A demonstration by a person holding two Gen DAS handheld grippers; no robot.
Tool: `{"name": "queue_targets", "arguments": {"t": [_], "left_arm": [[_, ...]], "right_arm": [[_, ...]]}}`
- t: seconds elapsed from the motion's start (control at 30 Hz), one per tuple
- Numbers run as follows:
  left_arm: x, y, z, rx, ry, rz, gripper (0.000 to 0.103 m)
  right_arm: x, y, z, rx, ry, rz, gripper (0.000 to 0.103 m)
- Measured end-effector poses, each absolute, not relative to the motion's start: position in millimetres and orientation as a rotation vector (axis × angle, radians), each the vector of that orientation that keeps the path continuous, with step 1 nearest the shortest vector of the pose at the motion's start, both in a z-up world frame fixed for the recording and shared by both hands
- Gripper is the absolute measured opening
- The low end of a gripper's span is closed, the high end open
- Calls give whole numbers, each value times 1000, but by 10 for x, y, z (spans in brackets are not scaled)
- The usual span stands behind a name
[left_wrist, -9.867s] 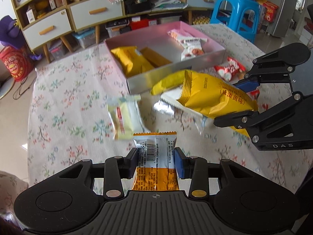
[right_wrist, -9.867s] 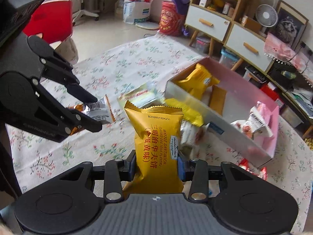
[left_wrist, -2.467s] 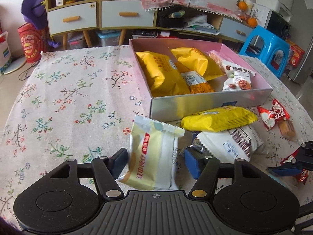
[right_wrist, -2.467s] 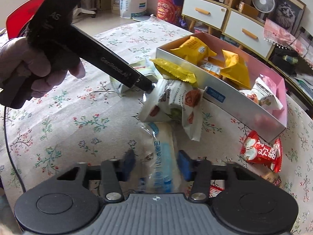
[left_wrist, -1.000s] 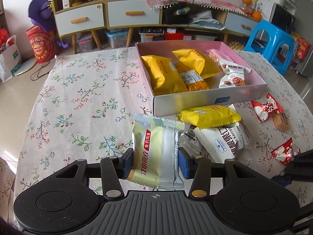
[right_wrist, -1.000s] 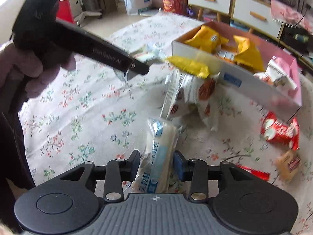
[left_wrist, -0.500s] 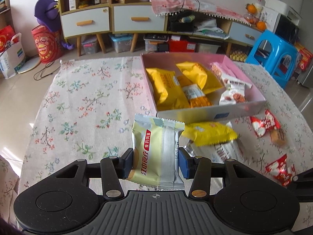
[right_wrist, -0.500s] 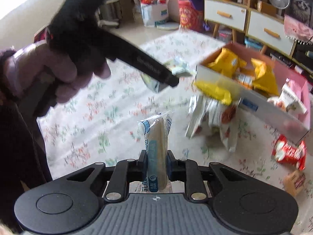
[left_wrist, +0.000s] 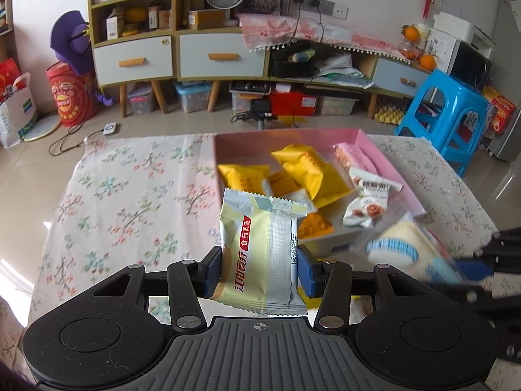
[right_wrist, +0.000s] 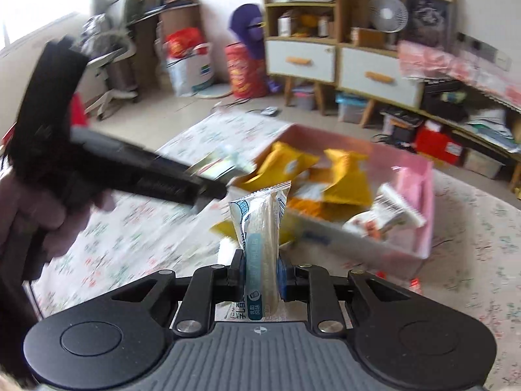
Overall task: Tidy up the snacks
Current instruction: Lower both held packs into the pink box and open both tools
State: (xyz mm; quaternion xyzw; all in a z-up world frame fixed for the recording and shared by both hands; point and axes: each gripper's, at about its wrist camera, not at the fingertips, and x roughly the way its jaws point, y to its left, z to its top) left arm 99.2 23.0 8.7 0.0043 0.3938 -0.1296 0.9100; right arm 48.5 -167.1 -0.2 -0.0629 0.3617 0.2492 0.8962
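My left gripper is shut on a pale yellow snack packet with red lettering, held above the floral tablecloth just before the pink box. The box holds yellow packets and a white nut packet. My right gripper is shut on a slim blue-and-white packet, squeezed narrow and held upright in the air. That packet appears blurred at the right of the left wrist view. The left gripper crosses the right wrist view, held by a hand.
A yellow packet lies on the table in front of the box. A blue stool stands beyond the table's right side. Drawers and shelves line the far wall. The tablecloth stretches out to the left.
Both grippers have risen with their packets. The right jaws closed tight on the blue-and-white packet and lifted it off the table; the box now sits lower and nearer in both views.
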Motion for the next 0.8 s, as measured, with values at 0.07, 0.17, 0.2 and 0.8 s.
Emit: {"name": "queue_targets", "arguments": {"t": [0.07,0.17,0.2,0.8], "left_arm": [[1029,175,98,9,807,-271,45],[1085,89,109,12,799,-273,45],[1103,60,110,12,796,-272,45],[1570,-259,-65,-17,750,-229,45]], "right_arm": [[565,-1723,19,-116,740,481,7],[692,-1804,41,-99,728,428,7],[736,-1829,44,-90,726,411,7],[1407,-2028,-88,26,738,201,7]]}}
